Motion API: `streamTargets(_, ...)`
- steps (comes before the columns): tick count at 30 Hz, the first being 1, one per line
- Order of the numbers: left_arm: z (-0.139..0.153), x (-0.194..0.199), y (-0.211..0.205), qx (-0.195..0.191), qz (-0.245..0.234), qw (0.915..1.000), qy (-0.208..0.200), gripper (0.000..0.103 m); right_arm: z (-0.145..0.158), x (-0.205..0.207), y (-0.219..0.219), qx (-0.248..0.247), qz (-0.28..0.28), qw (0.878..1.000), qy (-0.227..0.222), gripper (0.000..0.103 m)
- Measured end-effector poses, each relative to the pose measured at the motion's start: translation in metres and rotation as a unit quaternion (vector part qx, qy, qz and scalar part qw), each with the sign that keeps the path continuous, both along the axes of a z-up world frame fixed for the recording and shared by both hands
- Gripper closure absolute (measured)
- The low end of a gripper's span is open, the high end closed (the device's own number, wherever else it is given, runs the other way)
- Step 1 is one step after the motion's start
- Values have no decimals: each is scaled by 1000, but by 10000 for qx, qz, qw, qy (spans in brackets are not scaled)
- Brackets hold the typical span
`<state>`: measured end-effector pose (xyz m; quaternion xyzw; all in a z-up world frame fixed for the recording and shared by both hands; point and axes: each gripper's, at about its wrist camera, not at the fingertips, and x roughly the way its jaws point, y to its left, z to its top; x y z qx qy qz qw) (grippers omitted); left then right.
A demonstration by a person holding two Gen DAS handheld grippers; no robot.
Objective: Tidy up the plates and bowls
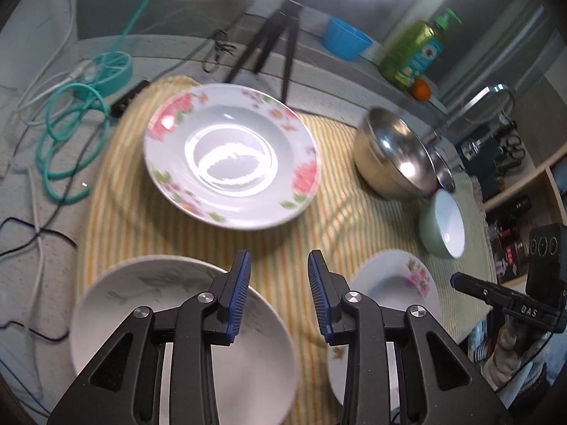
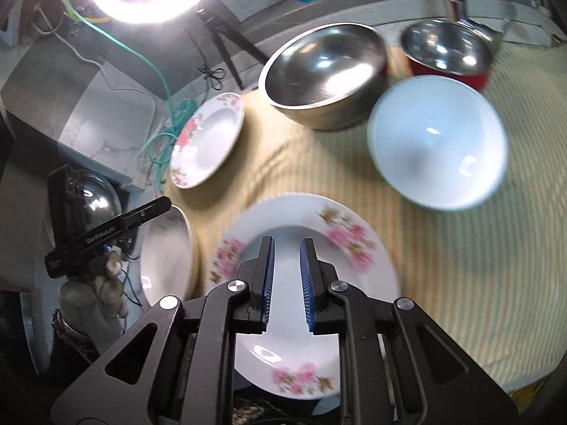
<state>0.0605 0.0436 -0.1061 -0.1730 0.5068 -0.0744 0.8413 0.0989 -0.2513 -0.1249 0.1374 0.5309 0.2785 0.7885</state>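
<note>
On a yellow striped mat [image 1: 283, 248] lie a large floral plate [image 1: 232, 156], a plain white plate [image 1: 177, 336], a pink-flowered plate [image 2: 304, 258], a steel bowl [image 2: 324, 74], a white bowl with a green outside [image 2: 437, 140] and a red steel-lined bowl [image 2: 446, 51]. My left gripper [image 1: 279, 265] is open and empty, above the mat between the white plate and the pink-flowered plate [image 1: 393, 283]. My right gripper [image 2: 286, 248] is open and empty, hovering over the pink-flowered plate. The large floral plate [image 2: 207, 138] also shows in the right wrist view.
A black tripod [image 1: 280, 39] under a ring light stands behind the mat. Teal cable coils [image 1: 71, 134] lie to the left. A blue tub [image 1: 345, 40], a green soap bottle [image 1: 413, 51] and an orange [image 1: 420, 89] sit on the back ledge.
</note>
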Motion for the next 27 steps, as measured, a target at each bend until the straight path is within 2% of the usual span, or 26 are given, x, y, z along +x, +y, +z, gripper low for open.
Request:
streamTargets(4,-1,15,29,23,251,9997,-35,71,5,16,33,-54,175,9998,-116,88)
streamTargets(10,-5,38,64,28,386,9992,-28,71,4,44,68,-39,201,9998,-71,86)
streamTargets(13,-8,48,75,55,440,9990,-35,70,2,56,79,-89,177,9998,-81,72)
streamTargets(14,-9,50,78,47,450,9990,-35,68,2,60,83,-121,170,9997,-105,63)
streamTargets(15,-9,53,82,37,461,9989,-38,62,1,63,86,-148,170,9997,-124,60)
streamTargets(16,-10,56,84,40,471,9989,-46,57,1,66,89,-163,173,9996,-124,60)
streamTargets(17,-11,59,86,43,472,9989,-47,55,-1,70,92,-169,187,9996,-98,60)
streamTargets(27,-26,90,94,106,416,9991,67,55,-22,101,109,-236,171,9994,207,59)
